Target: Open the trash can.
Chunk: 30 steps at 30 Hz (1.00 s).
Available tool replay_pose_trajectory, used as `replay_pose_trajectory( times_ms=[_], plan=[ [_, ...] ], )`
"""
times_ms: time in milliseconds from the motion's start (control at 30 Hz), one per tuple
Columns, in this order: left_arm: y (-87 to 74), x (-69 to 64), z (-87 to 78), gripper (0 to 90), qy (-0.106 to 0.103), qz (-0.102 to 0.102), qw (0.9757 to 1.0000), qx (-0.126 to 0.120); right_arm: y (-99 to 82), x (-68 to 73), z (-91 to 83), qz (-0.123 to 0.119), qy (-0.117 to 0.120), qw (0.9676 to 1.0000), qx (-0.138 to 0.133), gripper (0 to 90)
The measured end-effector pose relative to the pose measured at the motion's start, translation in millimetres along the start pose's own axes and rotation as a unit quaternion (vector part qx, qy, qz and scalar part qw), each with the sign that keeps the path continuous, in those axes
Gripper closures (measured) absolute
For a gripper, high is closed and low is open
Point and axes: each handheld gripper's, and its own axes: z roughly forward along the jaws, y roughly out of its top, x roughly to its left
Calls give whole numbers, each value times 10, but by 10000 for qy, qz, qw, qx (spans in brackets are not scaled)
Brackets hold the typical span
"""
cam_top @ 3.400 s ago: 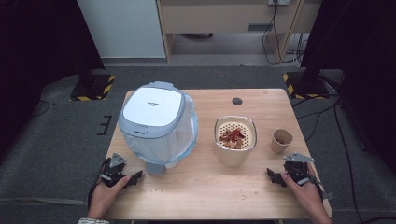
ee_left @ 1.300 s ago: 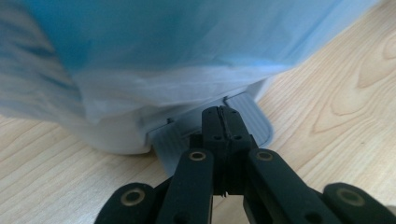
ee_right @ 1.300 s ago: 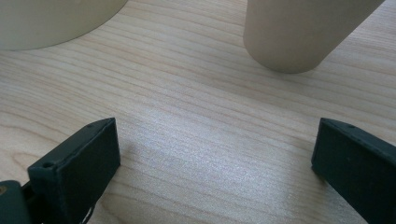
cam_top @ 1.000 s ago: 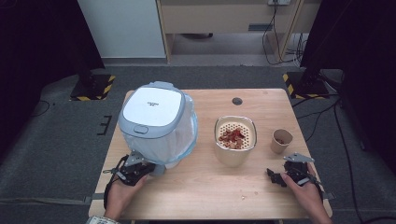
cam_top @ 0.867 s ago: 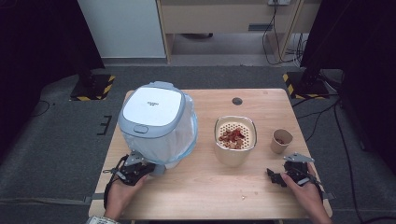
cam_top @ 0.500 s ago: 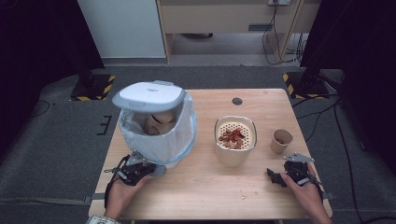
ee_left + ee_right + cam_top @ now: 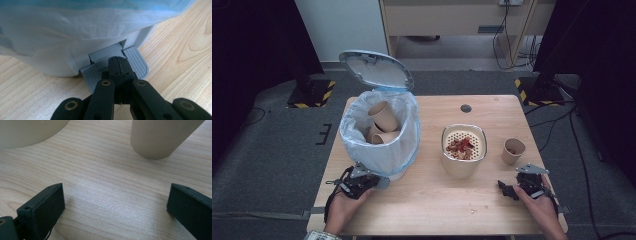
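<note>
A white pedal bin lined with a pale blue bag stands on the left of the wooden table. Its lid is tipped up and back, and paper cups lie inside. My left gripper is shut, its closed tips resting on the grey ribbed pedal at the bin's base. My right gripper rests open on the table at the front right, and between its jaws there is bare wood. A paper cup stands just beyond it.
A beige container with a perforated insert and red scraps sits mid-table; its wall shows left of the paper cup in the right gripper view. A dark round hole lies near the table's far edge.
The left hand has come in from the table's front left corner to the bin's pedal. The lid has swung from closed to fully up. The right hand has kept still.
</note>
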Motion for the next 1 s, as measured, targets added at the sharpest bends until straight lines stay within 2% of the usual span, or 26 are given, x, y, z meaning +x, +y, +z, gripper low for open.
replay_pose_trajectory(
  times_ms=[200, 367, 533, 600, 800, 1000],
  plan=[
    [-1, 3, 0, 900, -9, -6, 10000, 0, 5, -31, -8, 174, 29, 9998, -90, 44],
    [-2, 6, 0, 900, -20, -23, 10000, -6, 31, -37, 8, 109, 1, 9998, -153, 46],
    [-1, 5, 0, 900, -16, -25, 10000, -2, 60, -83, 7, 243, -28, 9992, -304, 51],
    [-1, 5, 0, 900, -19, -29, 10000, -3, 78, -100, 12, 347, -69, 9987, -360, 52],
    [-1, 5, 0, 900, -16, -28, 10000, -4, 135, -106, 41, 447, -386, 9973, -438, 50],
    [-3, 6, 0, 900, -21, -33, 10000, -10, 169, -118, 19, 479, -504, 9960, -559, 49]
  ],
)
